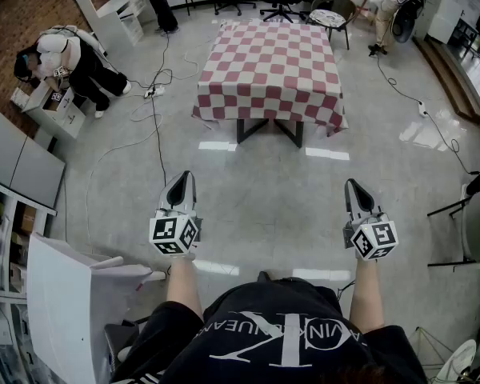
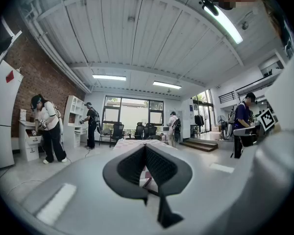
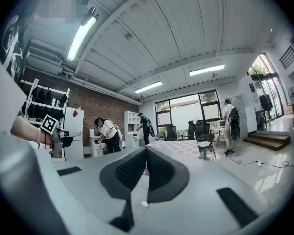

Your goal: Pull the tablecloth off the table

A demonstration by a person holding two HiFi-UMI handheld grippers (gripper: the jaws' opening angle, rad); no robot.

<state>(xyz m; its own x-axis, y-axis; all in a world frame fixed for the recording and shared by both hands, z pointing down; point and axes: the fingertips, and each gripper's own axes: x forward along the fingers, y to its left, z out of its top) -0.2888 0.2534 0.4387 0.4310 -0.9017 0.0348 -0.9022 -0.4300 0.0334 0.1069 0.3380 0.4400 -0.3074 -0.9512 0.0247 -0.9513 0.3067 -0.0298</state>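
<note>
Grey glossy floor (image 1: 272, 190) surrounds checkered-clothed table (image 1: 270, 70).

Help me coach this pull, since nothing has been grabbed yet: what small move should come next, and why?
Probably step forward toward the near edge of the table. The checked tablecloth fully covers it, and it stands well ahead across the floor. The left gripper and right gripper are held level near the body, jaws shut on nothing, far from the cloth.
</note>
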